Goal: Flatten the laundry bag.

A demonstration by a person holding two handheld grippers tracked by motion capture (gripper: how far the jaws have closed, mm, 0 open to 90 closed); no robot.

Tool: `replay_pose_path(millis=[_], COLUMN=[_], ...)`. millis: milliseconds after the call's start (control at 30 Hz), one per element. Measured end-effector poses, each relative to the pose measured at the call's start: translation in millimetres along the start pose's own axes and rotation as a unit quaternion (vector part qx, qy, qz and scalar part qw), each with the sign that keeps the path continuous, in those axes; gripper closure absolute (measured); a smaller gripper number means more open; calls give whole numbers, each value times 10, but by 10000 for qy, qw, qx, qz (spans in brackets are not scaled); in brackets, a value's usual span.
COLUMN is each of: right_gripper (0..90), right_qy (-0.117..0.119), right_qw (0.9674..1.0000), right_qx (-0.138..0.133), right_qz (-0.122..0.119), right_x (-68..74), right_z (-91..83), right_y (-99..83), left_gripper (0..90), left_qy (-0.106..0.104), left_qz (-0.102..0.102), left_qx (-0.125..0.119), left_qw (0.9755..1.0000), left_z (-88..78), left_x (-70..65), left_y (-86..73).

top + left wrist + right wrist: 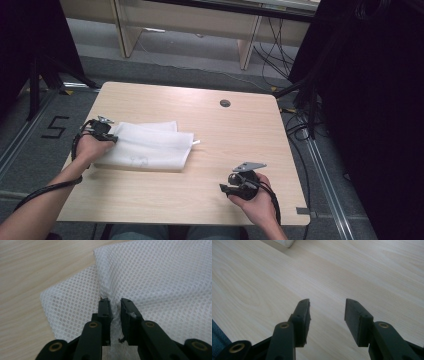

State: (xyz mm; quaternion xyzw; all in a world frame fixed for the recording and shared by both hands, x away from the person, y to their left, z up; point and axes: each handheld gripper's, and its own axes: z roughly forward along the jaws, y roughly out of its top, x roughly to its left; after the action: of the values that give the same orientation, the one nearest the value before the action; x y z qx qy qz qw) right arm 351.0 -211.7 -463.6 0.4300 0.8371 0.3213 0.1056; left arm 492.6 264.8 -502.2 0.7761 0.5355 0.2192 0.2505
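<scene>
A folded white mesh cloth lies on the left half of the light wooden table. My left gripper is at the cloth's left edge, held by the person's left hand. In the left gripper view a raised fold of the cloth is pinched between the two black jaws of the left gripper, which stand almost together. My right gripper rests low at the front right of the table, away from the cloth. Its jaws stand apart over bare wood, with the right gripper holding nothing; a corner of the cloth shows far off.
A small round cable hole sits near the table's far edge. Wooden shelving stands on the floor behind the table. Black drapes and loose cables flank the right side. A "5" is marked on the floor at left.
</scene>
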Motion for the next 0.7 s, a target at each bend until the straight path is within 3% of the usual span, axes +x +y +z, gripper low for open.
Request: replay_pose_path(millis=[67, 267, 433, 467, 533, 567, 600, 667, 700], right_gripper=[562, 561, 559, 559, 558, 557, 556, 554, 552], right_qy=[36, 33, 11, -6, 7, -32, -16, -80, -57], right_qw=[9998, 9998, 9999, 9999, 9996, 9999, 9996, 9999, 9997], right_qx=[90, 88, -30, 71, -10, 37, 14, -27, 27], right_qz=[199, 165, 160, 99, 276, 161, 287, 83, 230], right_x=[22, 17, 3, -13, -13, -38, -34, -92, -95], right_z=[-16, -7, 17, 6, 16, 5, 11, 21, 14], right_y=[7, 10, 20, 25, 39, 53, 59, 84, 108], left_gripper=[800, 823, 827, 827, 827, 827, 827, 828, 828], left_qy=[40, 71, -146, -178, -290, -299, -349, -400, -431], left_qz=[-24, -65, 58, 26, 51, 65, 82, 133, 148], left_qx=[18, 107, 65, 77, 41, 71, 27, 114, 86], left_qw=[10000, 9999, 9999, 9998, 9996, 9995, 9994, 9990, 9989], left_z=[-13, -43, -41, -44, -33, -39, -30, -36, -33], left_x=[-49, -260, -487, -552, -641, -686, -729, -822, -875], left_y=[-6, 10, 44, 56, 73, 84, 93, 122, 132])
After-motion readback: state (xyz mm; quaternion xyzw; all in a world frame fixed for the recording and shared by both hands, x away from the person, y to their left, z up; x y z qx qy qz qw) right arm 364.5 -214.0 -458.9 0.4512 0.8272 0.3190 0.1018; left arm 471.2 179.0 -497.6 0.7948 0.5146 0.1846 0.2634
